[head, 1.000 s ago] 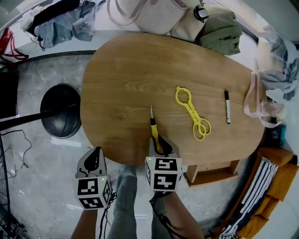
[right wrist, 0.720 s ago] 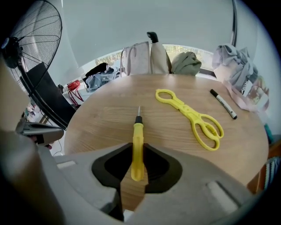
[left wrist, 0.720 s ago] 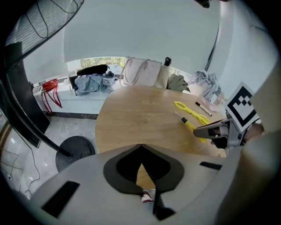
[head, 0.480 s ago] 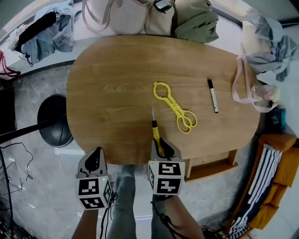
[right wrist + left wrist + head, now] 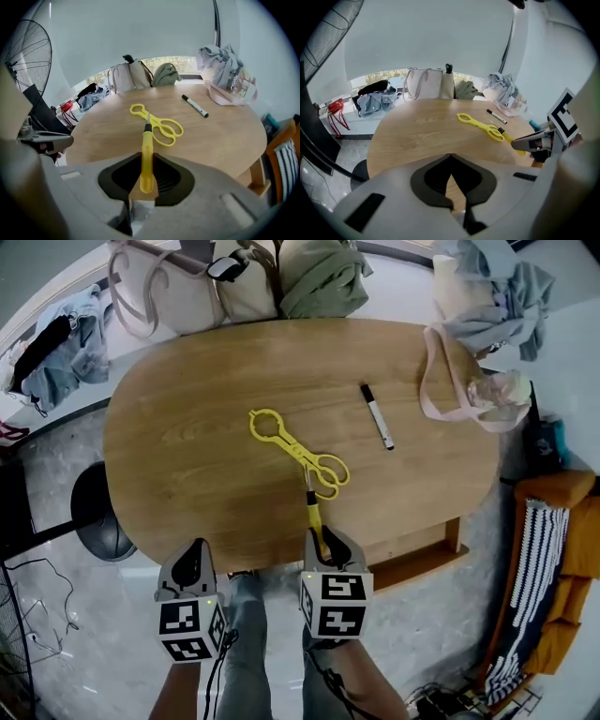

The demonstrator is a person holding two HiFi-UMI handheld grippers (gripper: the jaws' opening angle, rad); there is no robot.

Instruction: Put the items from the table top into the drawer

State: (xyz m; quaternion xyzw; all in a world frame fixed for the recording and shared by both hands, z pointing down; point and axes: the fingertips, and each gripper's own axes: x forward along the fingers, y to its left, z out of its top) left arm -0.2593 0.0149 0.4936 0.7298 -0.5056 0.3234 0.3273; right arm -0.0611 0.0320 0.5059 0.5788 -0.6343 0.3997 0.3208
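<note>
My right gripper [image 5: 325, 542] is shut on the yellow handle of a screwdriver [image 5: 314, 512], held just above the near edge of the oval wooden table [image 5: 187, 427]. The shaft points at the yellow plastic tongs [image 5: 295, 451] lying mid-table. In the right gripper view the screwdriver [image 5: 146, 154] sits between the jaws, with the tongs [image 5: 157, 123] beyond its tip. A black marker [image 5: 377, 415] lies farther right. The open wooden drawer [image 5: 412, 554] juts out under the table edge, to the right of the right gripper. My left gripper [image 5: 192, 566] hangs off the table's near edge, shut and empty [image 5: 451, 157].
Bags [image 5: 187, 287] and a green garment [image 5: 323, 277] line the table's far edge. A pink-strapped clear pouch [image 5: 478, 390] rests at the right end. A fan base [image 5: 94, 512] stands on the floor at left, an orange seat [image 5: 562, 521] at right.
Both grippers have moved right along the table's near edge, toward the drawer. The screwdriver stays gripped, and its tip now reaches the tongs' handles.
</note>
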